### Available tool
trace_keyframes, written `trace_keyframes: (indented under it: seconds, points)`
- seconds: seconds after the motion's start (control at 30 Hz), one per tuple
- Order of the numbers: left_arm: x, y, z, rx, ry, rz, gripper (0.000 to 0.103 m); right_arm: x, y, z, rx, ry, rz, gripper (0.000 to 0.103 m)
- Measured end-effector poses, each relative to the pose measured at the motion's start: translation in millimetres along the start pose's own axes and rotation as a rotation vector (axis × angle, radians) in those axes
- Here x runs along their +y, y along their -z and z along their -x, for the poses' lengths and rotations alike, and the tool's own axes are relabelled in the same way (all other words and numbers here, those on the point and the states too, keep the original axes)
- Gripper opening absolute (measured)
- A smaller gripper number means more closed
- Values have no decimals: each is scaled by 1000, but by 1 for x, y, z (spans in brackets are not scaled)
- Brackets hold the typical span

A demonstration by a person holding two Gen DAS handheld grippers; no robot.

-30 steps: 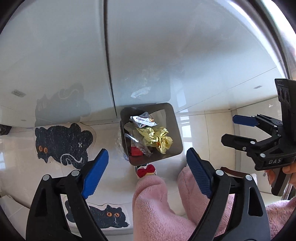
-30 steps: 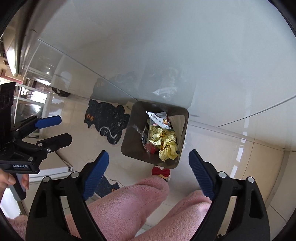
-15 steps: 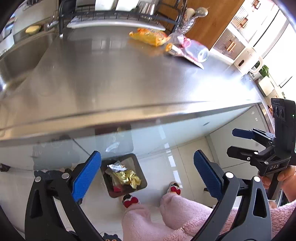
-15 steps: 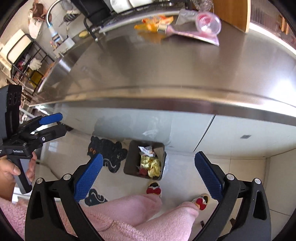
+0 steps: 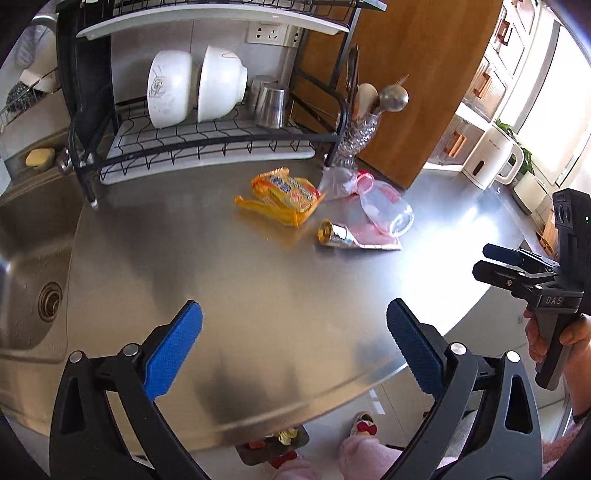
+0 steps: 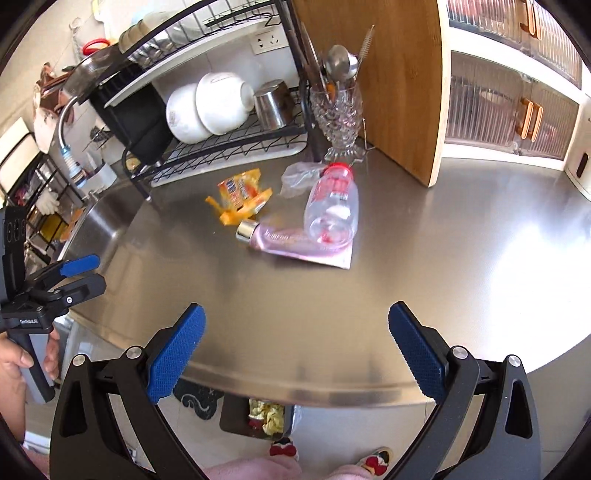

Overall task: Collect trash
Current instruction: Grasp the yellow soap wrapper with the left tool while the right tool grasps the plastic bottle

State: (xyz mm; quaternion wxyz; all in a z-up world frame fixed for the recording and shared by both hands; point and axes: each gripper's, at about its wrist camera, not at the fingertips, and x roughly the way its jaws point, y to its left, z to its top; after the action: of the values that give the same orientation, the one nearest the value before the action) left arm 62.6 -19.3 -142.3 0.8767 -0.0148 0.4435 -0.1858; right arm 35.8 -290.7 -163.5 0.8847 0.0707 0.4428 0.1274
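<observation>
above the steel bench (image 5: 258, 295), both the left hand-held gripper (image 5: 291, 341) and right hand-held gripper (image 6: 295, 341) gape wide, holding nothing; the orange wrapper (image 5: 284, 194), pink tube (image 6: 291, 240) and bottle (image 6: 332, 206) lie farther back.

I'm looking at a home kitchen. A steel counter (image 5: 258, 280) runs into a sink (image 5: 33, 258) with a drain, and a black dish rack (image 5: 207, 140) on it holds white bowls (image 5: 195, 88) and steel cups (image 5: 271, 105). There's a wall socket (image 5: 273, 33), a wooden board (image 6: 399, 81), a kettle (image 5: 491, 158), and ladles in a glass holder (image 6: 338, 114).
</observation>
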Motion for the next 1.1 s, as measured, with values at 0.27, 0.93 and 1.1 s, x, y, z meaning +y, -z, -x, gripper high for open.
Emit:
trace_keyframes:
  seconds: [0.27,0.93,1.1]
  points:
    - [14,-61,-42,-20,-48,11,95,-21,-56,-42,5,27,-40,100]
    - [32,-112,-173,124,-114,144,94,-33,-97,-130,140,8,-94,84]
    - [36,-101,-190,184,-47,172,51,-35,-87,-142,199,-1,-98,63]
